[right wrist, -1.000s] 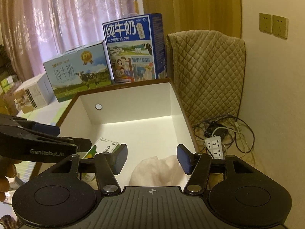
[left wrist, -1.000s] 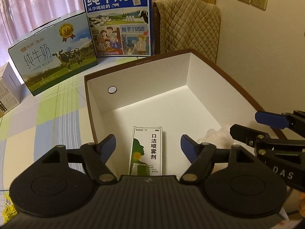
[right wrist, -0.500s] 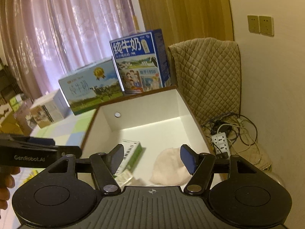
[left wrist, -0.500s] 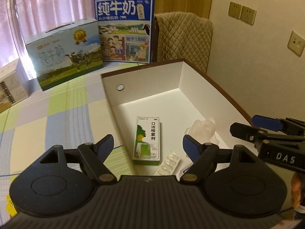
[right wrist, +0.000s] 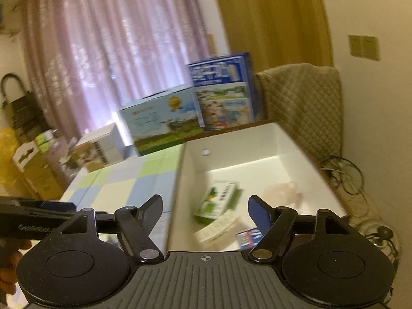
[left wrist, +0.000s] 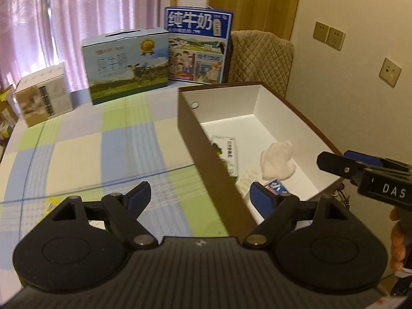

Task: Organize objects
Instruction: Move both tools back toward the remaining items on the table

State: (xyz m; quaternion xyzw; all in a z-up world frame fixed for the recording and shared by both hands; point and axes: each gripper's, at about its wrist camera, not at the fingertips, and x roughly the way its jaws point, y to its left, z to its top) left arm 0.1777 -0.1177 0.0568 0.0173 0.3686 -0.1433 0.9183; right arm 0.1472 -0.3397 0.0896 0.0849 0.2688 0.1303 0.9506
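Left gripper (left wrist: 199, 197) spread wide, just been opening, nothing between its pads, poised over the brown wall of the open box (left wrist: 216, 159); right gripper (right wrist: 206, 209) likewise spread and just been opening, holding nothing, above the box's near end; inside, on the white floor: green-and-white spray carton (left wrist: 226, 152), pale crumpled wad (left wrist: 276, 161), blister pack (left wrist: 247, 179), small blue-and-white packet (left wrist: 275, 186); 2 milk cartons (left wrist: 164, 59) upright behind on the checked tablecloth (left wrist: 103, 154).

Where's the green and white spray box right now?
The green and white spray box lies flat inside the brown, white-lined cardboard box, by its left wall in the left wrist view, left of the crumpled pale pink tissue.
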